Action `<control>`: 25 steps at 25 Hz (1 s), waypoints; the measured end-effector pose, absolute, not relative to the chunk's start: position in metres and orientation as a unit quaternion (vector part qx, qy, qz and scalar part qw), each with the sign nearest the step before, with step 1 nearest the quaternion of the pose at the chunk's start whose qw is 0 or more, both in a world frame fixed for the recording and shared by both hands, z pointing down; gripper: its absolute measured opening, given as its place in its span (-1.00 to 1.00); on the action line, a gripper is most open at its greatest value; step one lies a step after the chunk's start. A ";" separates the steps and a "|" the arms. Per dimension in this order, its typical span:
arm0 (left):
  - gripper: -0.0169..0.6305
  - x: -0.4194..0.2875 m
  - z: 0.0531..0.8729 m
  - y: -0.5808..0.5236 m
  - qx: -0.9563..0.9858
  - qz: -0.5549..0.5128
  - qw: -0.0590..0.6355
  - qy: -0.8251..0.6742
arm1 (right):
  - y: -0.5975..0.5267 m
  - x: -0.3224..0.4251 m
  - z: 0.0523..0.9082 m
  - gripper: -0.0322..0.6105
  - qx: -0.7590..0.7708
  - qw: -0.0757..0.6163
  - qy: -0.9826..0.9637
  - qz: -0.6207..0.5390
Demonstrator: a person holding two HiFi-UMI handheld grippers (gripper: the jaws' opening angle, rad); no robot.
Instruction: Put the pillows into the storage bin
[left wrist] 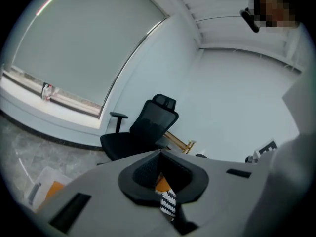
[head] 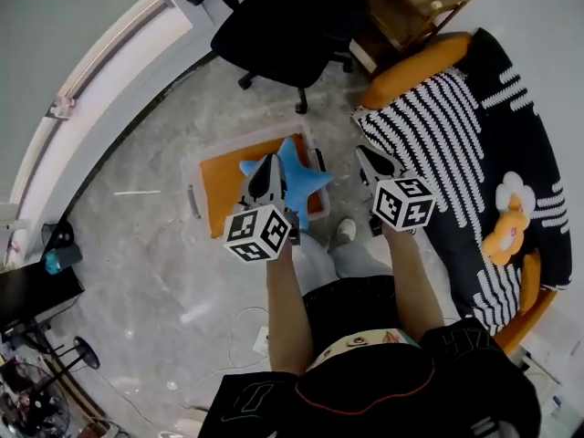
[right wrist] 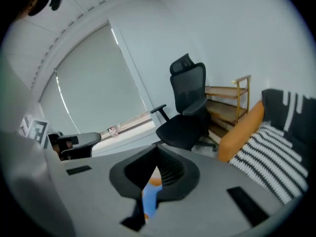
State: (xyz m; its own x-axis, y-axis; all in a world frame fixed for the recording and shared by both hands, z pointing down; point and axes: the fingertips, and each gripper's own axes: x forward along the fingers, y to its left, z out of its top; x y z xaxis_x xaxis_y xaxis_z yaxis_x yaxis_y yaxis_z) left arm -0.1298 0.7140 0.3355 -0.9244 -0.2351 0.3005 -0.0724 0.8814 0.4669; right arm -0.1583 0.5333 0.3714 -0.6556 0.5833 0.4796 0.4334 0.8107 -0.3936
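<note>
Bright, even, soft indoor light w/ no hard glare. Pale shaded window (left wrist: 84,48) up-left of the left gripper (left wrist: 159,157) glows flat. Shadows on floor (head: 137,245) faint. Both gripper views: heavy fisheye bend, black corners, near gripper bodies soft/out of focus. Head view sharp, slight edge curve.

**Grey marbled floor carrying bin and furniture**

The floor (head: 146,254) is bearing the translucent storage bin (head: 190,190) near its middle, with a black office chair (head: 283,26) standing just beyond it and a wooden rack (head: 411,3) sitting against the far wall. A sofa (head: 438,126) with a striped cover is resting along the right side. A thin white cable (head: 242,322) is lying loose on the floor, and the person's shoe (head: 343,234) is standing just beside the bin.
</note>
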 end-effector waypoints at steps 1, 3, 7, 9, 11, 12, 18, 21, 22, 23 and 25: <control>-0.97 -0.136 0.320 0.706 0.091 -0.209 0.169 -0.959 | 0.528 -0.167 0.355 -0.89 -0.280 0.288 -0.909 0.111; -0.97 -0.145 0.291 0.691 0.110 -0.167 0.159 -0.967 | 0.519 -0.181 0.318 -0.89 -0.276 0.251 -0.922 0.100; -0.97 -0.163 0.237 0.673 0.125 -0.121 0.123 -0.977 | 0.505 -0.201 0.250 -0.89 -0.275 0.186 -0.939 0.093; -0.97 -0.170 0.210 0.665 0.129 -0.104 0.102 -0.981 | 0.499 -0.206 0.224 -0.89 -0.279 0.160 -0.943 0.087; -0.97 -0.176 0.188 0.660 0.129 -0.090 0.082 -0.984 | 0.493 -0.210 0.204 -0.89 -0.284 0.139 -0.945 0.083; -0.97 -0.179 0.178 0.657 0.128 -0.086 0.070 -0.986 | 0.489 -0.213 0.196 -0.89 -0.285 0.131 -0.946 0.081; -0.97 -0.203 0.143 0.646 0.114 -0.049 0.034 -0.992 | 0.468 -0.232 0.163 -0.89 -0.281 0.092 -0.953 0.063; -0.97 -0.207 0.127 0.641 0.112 -0.038 0.024 -0.993 | 0.461 -0.234 0.146 -0.89 -0.277 0.075 -0.957 0.049; -0.97 -0.209 0.124 0.639 0.110 -0.037 0.022 -0.993 | 0.458 -0.236 0.142 -0.89 -0.276 0.071 -0.958 0.043; -0.97 -0.213 0.122 0.638 0.108 -0.036 0.020 -0.993 | 0.455 -0.238 0.140 -0.89 -0.274 0.067 -0.959 0.039; -0.97 -0.219 0.117 0.632 0.109 -0.034 0.015 -0.993 | 0.448 -0.243 0.135 -0.89 -0.271 0.059 -0.960 0.033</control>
